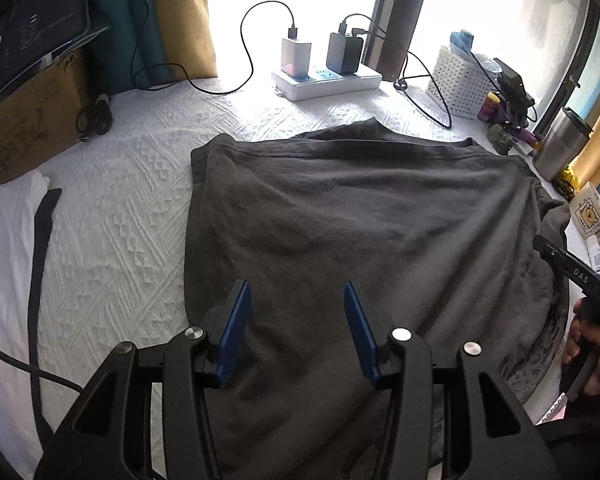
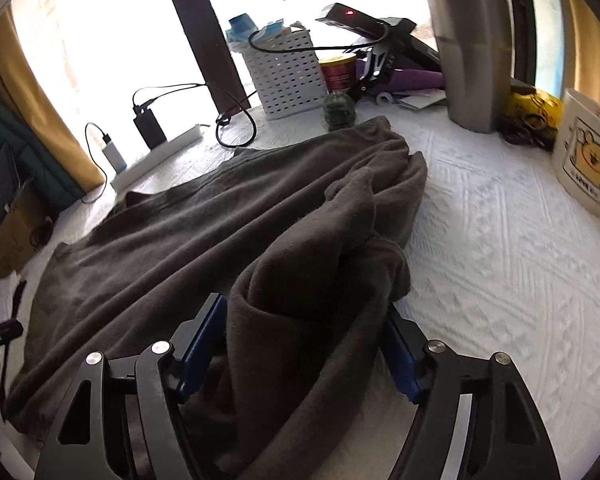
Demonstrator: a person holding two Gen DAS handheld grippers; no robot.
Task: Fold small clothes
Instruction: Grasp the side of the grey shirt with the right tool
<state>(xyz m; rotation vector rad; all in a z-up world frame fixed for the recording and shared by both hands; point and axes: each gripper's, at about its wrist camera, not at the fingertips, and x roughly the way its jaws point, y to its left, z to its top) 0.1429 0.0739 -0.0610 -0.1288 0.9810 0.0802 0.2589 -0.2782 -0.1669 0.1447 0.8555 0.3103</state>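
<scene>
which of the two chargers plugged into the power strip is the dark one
The right-hand charger; it is dark grey, while the left charger beside it on the power strip is white.

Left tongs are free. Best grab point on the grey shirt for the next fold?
Probably the shirt's left edge: it lies flat and straight on the white cover with bare cloth beside it. Come in from the left, low, one finger sliding under the edge. The right tongs already have the bunched right side between their fingers.

This is a lived-in room at home, beside a bright window with mustard curtains. A white textured cloth carries a power strip with chargers, a cartoon mug, a steel tumbler and a white basket.
</scene>
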